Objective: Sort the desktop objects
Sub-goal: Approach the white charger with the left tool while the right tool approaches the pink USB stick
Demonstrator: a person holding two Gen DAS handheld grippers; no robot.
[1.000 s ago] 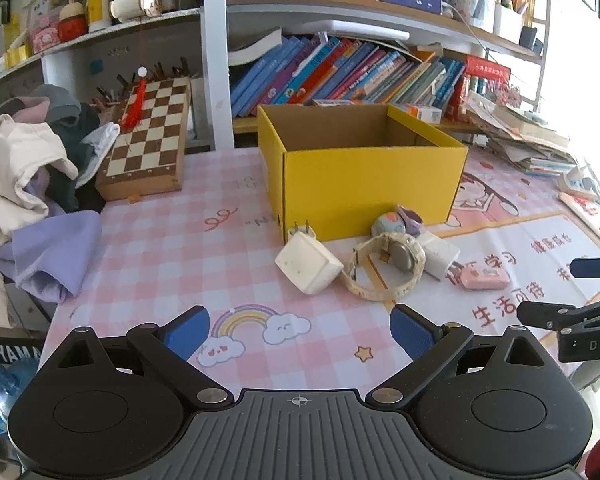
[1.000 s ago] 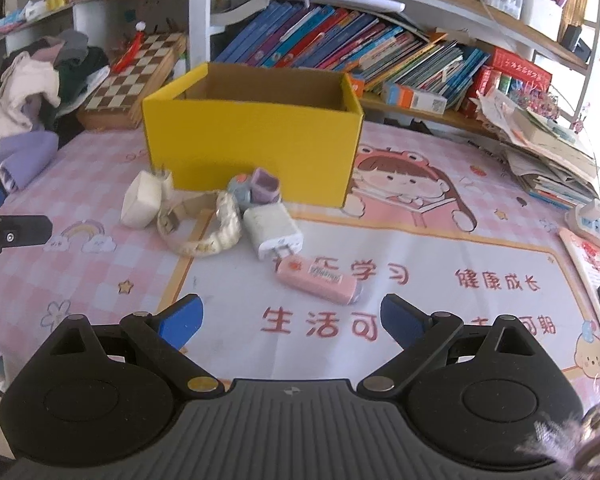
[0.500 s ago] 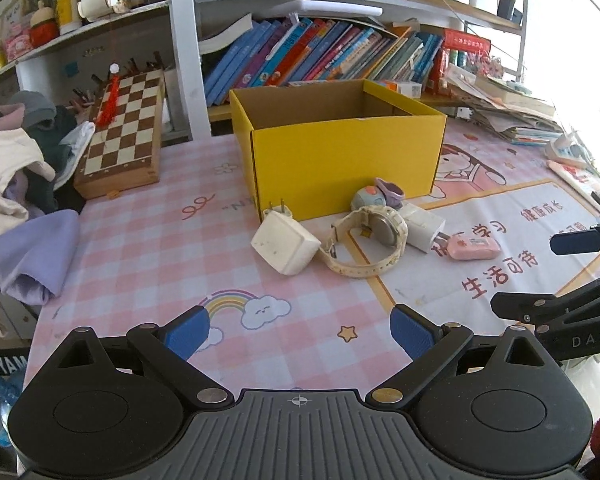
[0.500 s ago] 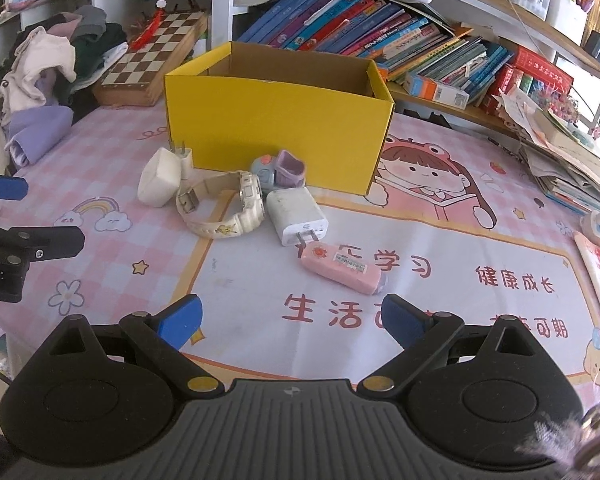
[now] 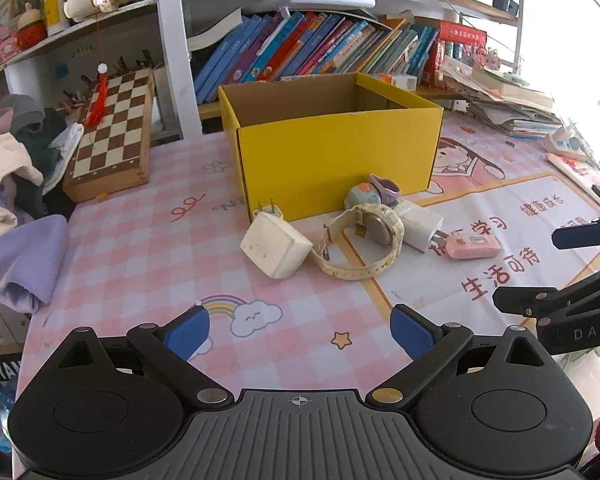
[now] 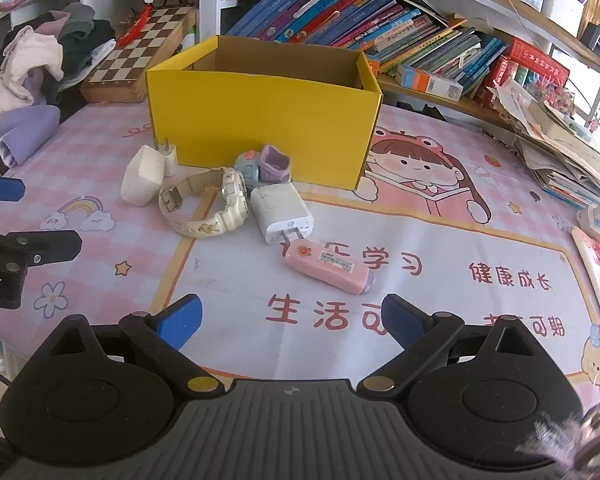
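Two grippers sit nearest my cameras, both with blue pads spread wide and nothing between them: my left gripper (image 5: 300, 330) hangs over the pink checked tablecloth (image 5: 140, 248) by a rainbow print, and my right gripper (image 6: 292, 316) hangs over the white panel with red characters, with the other tool's fingers showing at the edge of each view. Just beyond my right gripper lies a pink eraser-like block (image 6: 327, 267) on its side, near the prongs of a white charger (image 6: 282, 213) though I cannot tell whether they touch. Left of that charger I see a cream wristwatch (image 6: 210, 204) lying on its strap loop, its case close against the charger. Further left is a second, bulkier white plug adapter (image 5: 275, 245), tilted with its prongs pointing up towards the box and its corner at the watch strap's buckle end. Behind the watch a small blue and purple toy (image 6: 265, 167) rests right at the foot of the yellow cardboard box (image 5: 332, 156), which stands open-topped, its inside brown. Beyond the box, to the left, I make out a wooden chessboard (image 5: 114, 128) leaning against the shelf, with a heap of clothes (image 5: 16, 168) beside it, and rows of slanted books (image 5: 320, 46) fill the shelf behind.
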